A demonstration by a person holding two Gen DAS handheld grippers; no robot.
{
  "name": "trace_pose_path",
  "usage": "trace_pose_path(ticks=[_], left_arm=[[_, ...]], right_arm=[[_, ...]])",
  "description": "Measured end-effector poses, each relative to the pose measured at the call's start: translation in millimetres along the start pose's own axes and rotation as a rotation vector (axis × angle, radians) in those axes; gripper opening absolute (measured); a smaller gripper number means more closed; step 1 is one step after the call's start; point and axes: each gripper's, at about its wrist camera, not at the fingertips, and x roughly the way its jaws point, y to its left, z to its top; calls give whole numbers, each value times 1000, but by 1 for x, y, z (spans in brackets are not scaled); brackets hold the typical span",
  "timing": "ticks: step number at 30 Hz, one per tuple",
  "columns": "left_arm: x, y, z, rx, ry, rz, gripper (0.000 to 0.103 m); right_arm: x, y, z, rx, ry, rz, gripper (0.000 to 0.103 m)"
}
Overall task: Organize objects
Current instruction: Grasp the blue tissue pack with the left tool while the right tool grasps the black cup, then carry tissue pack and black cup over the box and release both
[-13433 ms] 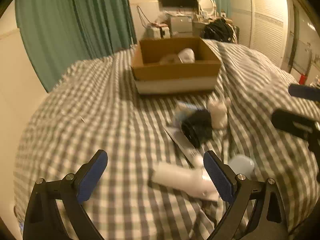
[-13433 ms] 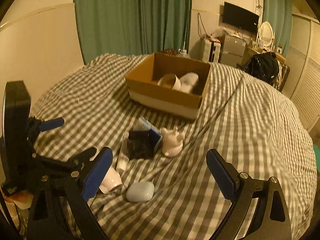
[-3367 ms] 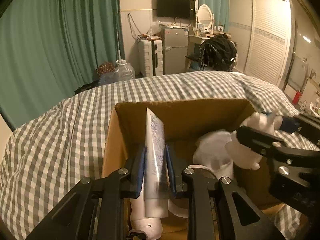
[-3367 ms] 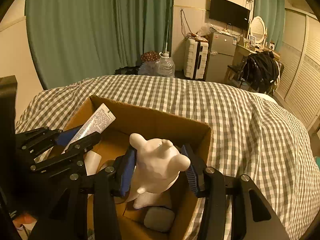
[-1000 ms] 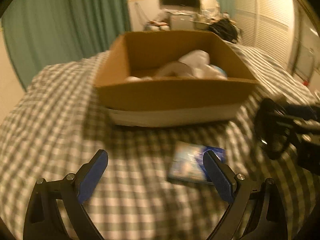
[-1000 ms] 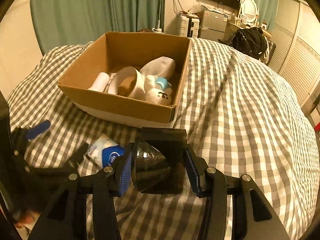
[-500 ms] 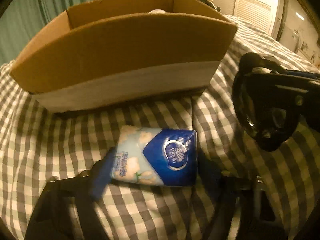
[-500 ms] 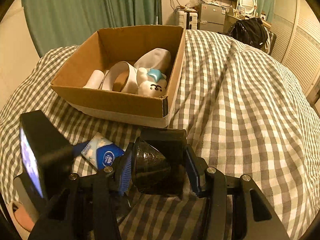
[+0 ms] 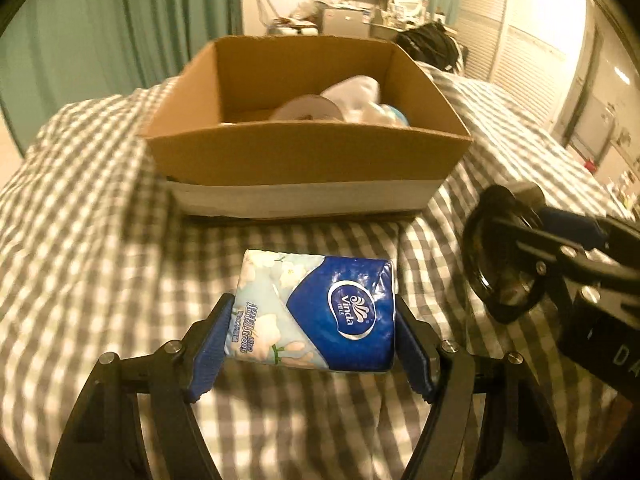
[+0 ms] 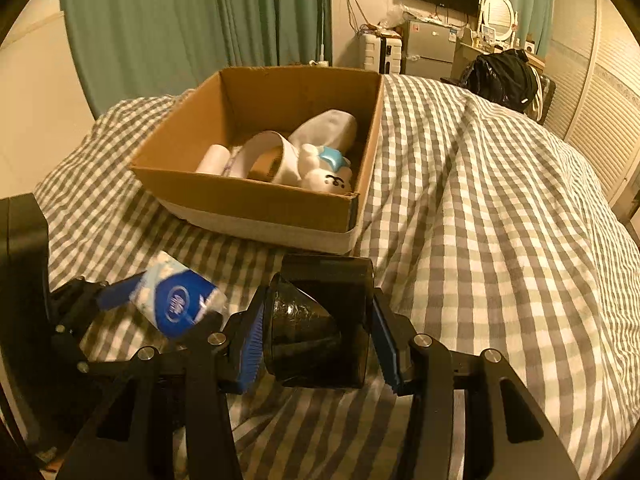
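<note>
My left gripper (image 9: pixel 314 320) is shut on a blue and white Vinda tissue pack (image 9: pixel 320 312) and holds it just above the checked bedspread, in front of the cardboard box (image 9: pixel 304 152). The pack also shows in the right wrist view (image 10: pixel 176 300). My right gripper (image 10: pixel 318 328) is shut on a dark, clear plastic cup-like container (image 10: pixel 320 324), held to the right of the tissue pack; it shows in the left wrist view (image 9: pixel 504 256). The box (image 10: pixel 256 200) holds a white tube, a tape roll, a white cloth and a white figurine (image 10: pixel 328 172).
The checked bedspread (image 10: pixel 480 200) covers the whole bed and rises in folds on the right. Green curtains (image 10: pixel 200 20), a suitcase, a fridge, a TV and a black bag (image 10: pixel 500 76) stand beyond the bed. Slatted wardrobe doors are at the right.
My left gripper has closed on the tissue pack and lifted it off the bedspread, away from the box. My right gripper still holds the dark container, and has shifted little.
</note>
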Motion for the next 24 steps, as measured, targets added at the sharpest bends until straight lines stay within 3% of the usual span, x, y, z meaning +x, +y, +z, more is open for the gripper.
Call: trace_pose_path(ticks=[11,24], left_arm=[[-66,9,16,-26,-106,56,76],[-145,22,87,-5,-297,85,76]], right_arm=[[-61,22,-6,-25,-94,26,47],[-136,45,49,-133,-285,28,47]])
